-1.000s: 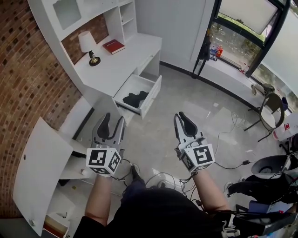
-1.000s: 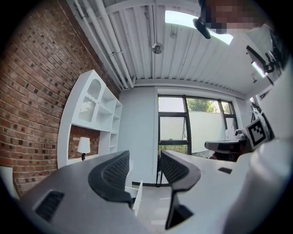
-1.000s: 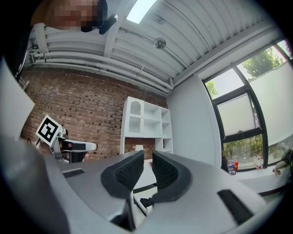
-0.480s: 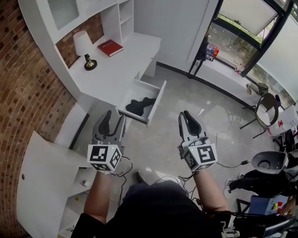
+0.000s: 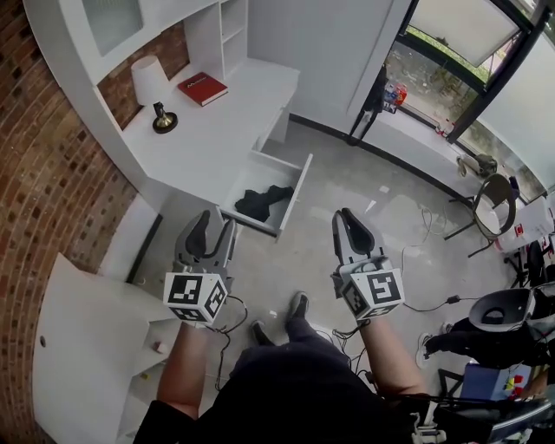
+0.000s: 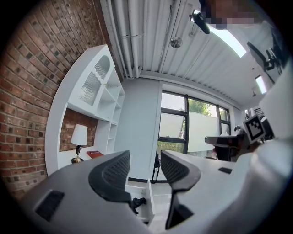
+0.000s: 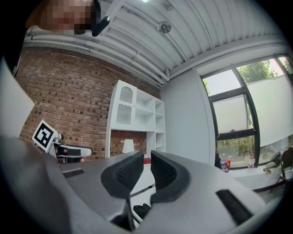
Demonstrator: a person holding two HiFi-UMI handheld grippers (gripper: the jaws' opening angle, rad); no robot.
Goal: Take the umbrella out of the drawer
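Note:
The white drawer [image 5: 297, 186] stands pulled out of the desk [image 5: 217, 126], with the black folded umbrella [image 5: 264, 201] lying inside it. My left gripper [image 5: 211, 227] is held level, short of the drawer and a little to its left. It is open and holds nothing. In the left gripper view the umbrella [image 6: 137, 201] shows low between the jaws of the left gripper [image 6: 145, 167], still far off. My right gripper [image 5: 349, 222] hovers over the floor to the right of the drawer, its jaws nearly together and empty. The right gripper [image 7: 147, 167] looks at the desk, with the umbrella [image 7: 143, 210] below.
A lamp [image 5: 149, 85] and a red book [image 5: 202, 88] sit on the desk under white shelves [image 5: 227, 22]. An open white cabinet door [image 5: 82, 342] juts out at lower left. Cables [image 5: 429, 303] trail on the floor at right, near a chair [image 5: 496, 195].
The person has stepped toward the desk, so both grippers are nearer the open drawer. A foot has come forward below. Neither gripper's jaws have visibly changed.

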